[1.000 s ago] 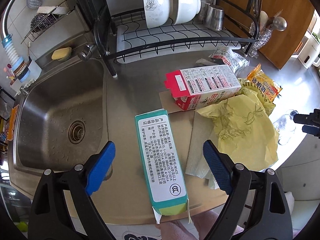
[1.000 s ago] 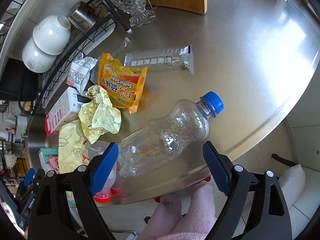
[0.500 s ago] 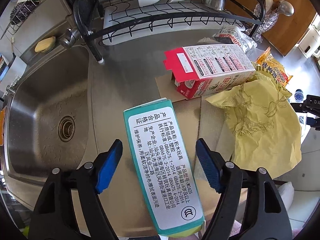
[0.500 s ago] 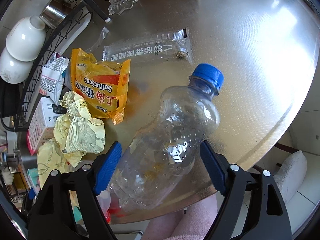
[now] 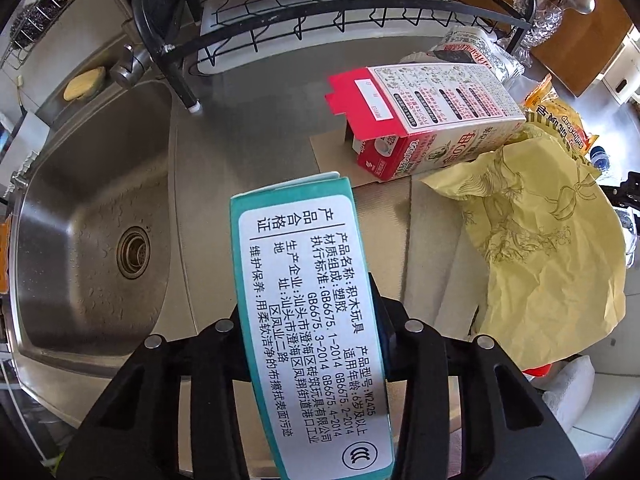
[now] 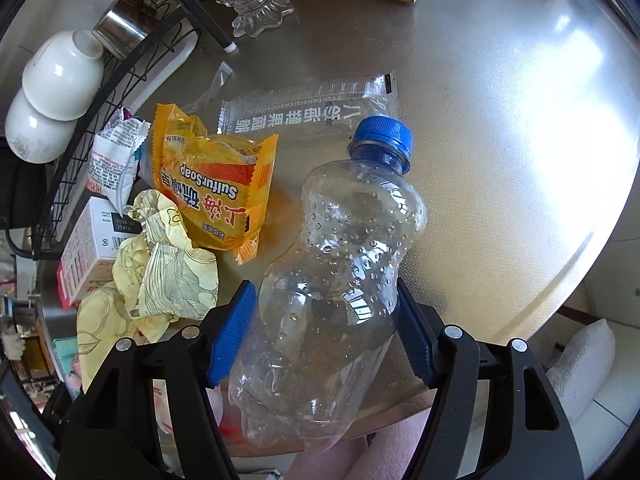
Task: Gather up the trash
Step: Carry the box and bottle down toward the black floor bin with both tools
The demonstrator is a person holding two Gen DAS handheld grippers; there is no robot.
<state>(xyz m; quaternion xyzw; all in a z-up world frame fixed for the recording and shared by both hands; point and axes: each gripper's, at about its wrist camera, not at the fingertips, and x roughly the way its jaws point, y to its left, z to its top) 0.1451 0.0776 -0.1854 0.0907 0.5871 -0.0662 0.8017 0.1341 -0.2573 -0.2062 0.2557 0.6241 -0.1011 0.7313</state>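
Step in hand: grasping two pieces of trash at once. The left gripper (image 5: 310, 320) has just been closing its jaws, which now pinch the teal carton (image 5: 308, 300) lying on the worktop (image 5: 260, 120) beside the sink (image 5: 92, 216). The right gripper's (image 6: 320, 336) jaws, also just closing, flank the clear plastic bottle (image 6: 340, 264); full contact cannot be confirmed. Next: firm both grips, then lift clear.

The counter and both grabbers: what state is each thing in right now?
Left gripper: closing, clamped on the teal box.
Teal box: gripped, label up.
Right gripper: closing around the bottle.
Plastic bottle: empty, capped, lying down.
Red carton: flap open, on its side.
Yellow paper: crumpled.
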